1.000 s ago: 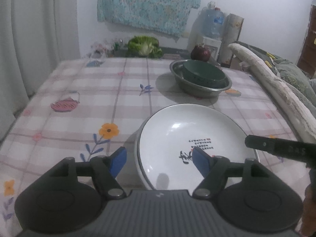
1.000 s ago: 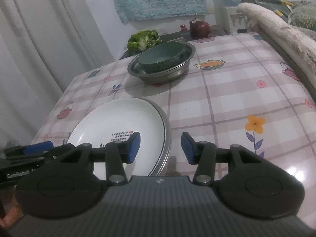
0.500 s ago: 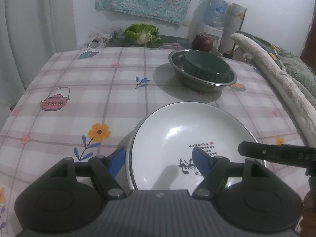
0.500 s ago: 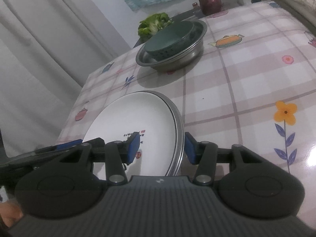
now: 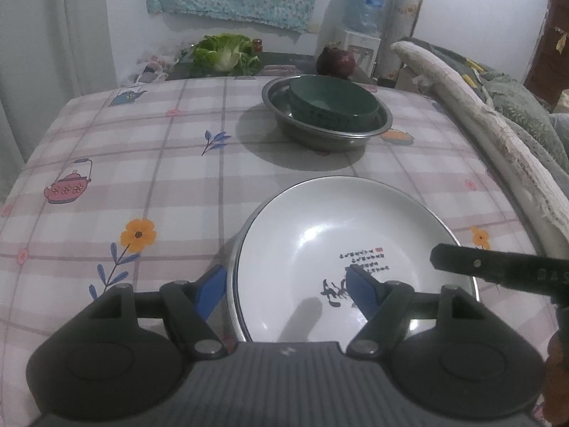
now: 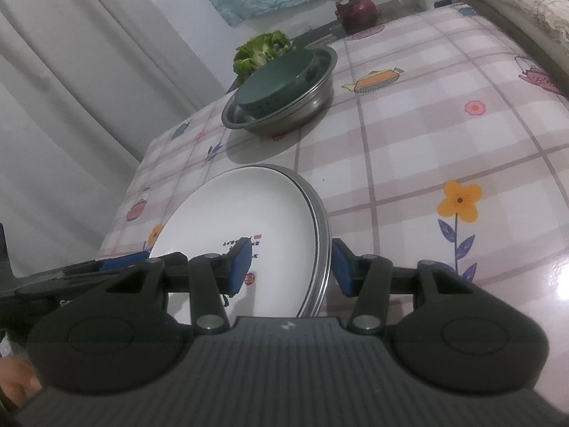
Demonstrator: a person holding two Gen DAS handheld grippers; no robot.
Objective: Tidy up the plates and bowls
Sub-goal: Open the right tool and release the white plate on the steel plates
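In the left view, the left gripper is standing wide, straddling the near left rim of the white plate; its pads are not pressing. The plate has drawn nearer since a second ago, so a two-handed lift looks close. Glossy glazed ware with dark script, it is sitting on a steel plate on the checked tablecloth. Farther back, a ribbed green bowl is nesting in a round steel basin.

In the right view, the right gripper is bracketing the stack's right rim. Its jaws have just been opening, half wide, with no firm contact visible.
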